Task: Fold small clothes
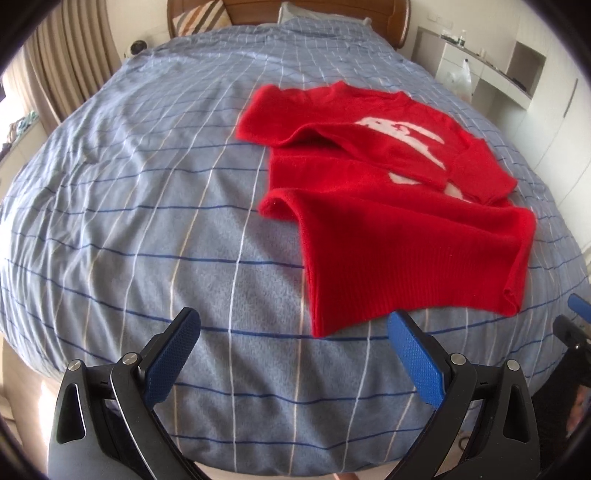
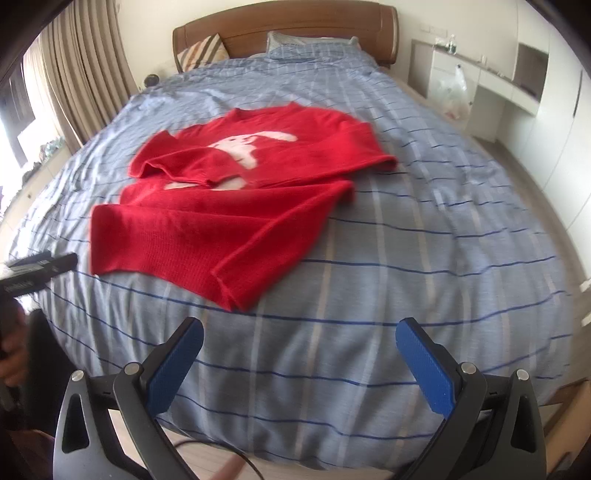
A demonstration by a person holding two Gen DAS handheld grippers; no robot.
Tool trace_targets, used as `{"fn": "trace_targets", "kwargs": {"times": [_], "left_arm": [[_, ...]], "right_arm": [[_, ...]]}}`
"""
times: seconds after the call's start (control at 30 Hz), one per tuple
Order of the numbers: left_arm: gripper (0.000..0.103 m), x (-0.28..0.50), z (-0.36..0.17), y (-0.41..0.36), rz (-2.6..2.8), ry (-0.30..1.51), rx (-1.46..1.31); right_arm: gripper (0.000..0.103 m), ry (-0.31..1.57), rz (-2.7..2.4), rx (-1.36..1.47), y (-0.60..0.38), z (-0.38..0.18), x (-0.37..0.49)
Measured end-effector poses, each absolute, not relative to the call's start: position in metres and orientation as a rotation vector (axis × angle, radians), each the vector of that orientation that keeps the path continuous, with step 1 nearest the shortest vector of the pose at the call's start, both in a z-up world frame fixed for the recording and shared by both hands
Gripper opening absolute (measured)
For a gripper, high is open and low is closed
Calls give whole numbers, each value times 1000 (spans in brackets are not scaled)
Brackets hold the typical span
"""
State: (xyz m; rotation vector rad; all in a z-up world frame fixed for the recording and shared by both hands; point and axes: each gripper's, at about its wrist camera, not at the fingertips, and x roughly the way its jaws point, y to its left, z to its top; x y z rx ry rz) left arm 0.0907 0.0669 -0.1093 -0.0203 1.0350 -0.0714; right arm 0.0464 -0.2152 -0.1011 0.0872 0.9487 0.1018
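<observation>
You are standing at the foot of a bedroom's one large bed (image 1: 147,206), whose blue checked cover gives you a broad, soft, flat surface to fold on; a wooden headboard (image 2: 288,26) and two pillows sit at the far end, well clear of the work.

On that cover lies one red sweater (image 1: 399,221) with a white figure on its chest, and it is the only garment in view. It sits toward your end of the bed and between your two tools, right of centre from the left wrist and left of centre from the right. Both sleeves are already laid across the body, and the hem half looks doubled up over them, so I judge the fold to be partly done.

You hold two grippers, each with two blue-padded fingers. The left gripper (image 1: 293,350) hovers over the cover's near edge with its jaws wide apart and empty; its right finger is just beside the sweater's near corner. The right gripper (image 2: 299,354) is likewise spread and empty, near the other corner.
</observation>
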Motion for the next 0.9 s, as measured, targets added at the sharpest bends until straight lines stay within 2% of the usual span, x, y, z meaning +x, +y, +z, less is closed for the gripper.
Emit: {"fn": "trace_targets", "kwargs": {"times": [0.03,0.07,0.1,0.13,0.17,0.2,0.23,0.27,0.3,0.33,0.5,0.6,0.9], "left_arm": [[95,97,-116,68,-84,1041,-41],[83,103,-121,68,-97,1051,-59],[67,107,-126,67,-114,1065,-76],[61,111,-130,65,-129,1078,-85],[46,113,-133,63,-135,1082,-80],[24,113,-134,60,-138,1078,-68],[7,111,-133,59,-146,1072,-61],[3,109,-131,60,-160,1073,-73],[3,104,-126,62,-161,1062,-86],[2,99,-121,66,-168,1051,-96],[2,63,-102,80,-233,1054,-100],[2,46,-105,87,-229,1078,-99],[2,46,-140,87,-128,1130,-101]], "right_arm": [[102,948,140,123,-207,-109,56],[102,951,162,144,-199,-116,66],[101,953,176,159,-191,-122,75],[96,949,183,168,-185,-129,84],[91,946,183,169,-182,-136,91],[75,961,174,170,-182,-142,98],[57,987,158,188,-186,-147,101],[50,994,143,217,-193,-149,101],[26,985,140,245,-202,-148,98],[10,981,140,264,-211,-145,93],[10,992,202,388,-249,-124,53],[5,1010,231,424,-255,-119,36],[4,1106,154,637,-283,-178,36]]}}
